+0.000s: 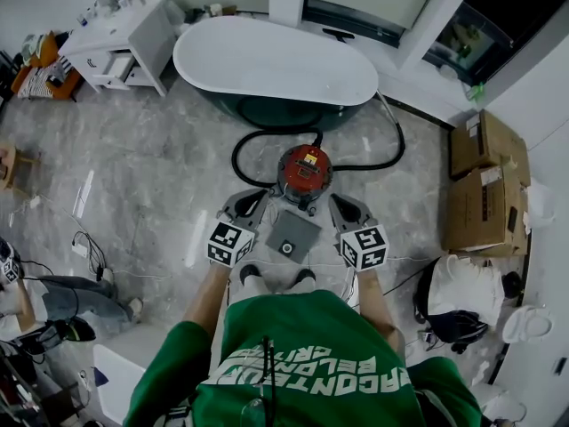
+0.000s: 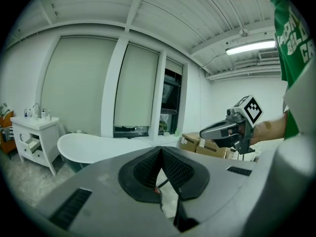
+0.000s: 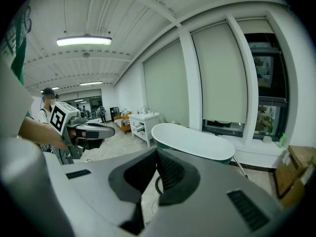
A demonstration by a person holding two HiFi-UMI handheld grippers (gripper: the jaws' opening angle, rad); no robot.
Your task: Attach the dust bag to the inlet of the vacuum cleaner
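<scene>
One dust bag [image 1: 293, 236] lies beside the vacuum cleaner [image 1: 305, 169].

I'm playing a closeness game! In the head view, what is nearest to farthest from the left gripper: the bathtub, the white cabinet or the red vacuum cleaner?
1. Red vacuum cleaner, just ahead of the left gripper, slightly to its right.
2. Bathtub, farther ahead, past the vacuum cleaner.
3. White cabinet, far off at the upper left.

The right tool [image 3: 157, 151], jaws together and empty, faces a white bathtub [image 3: 192, 141].
</scene>
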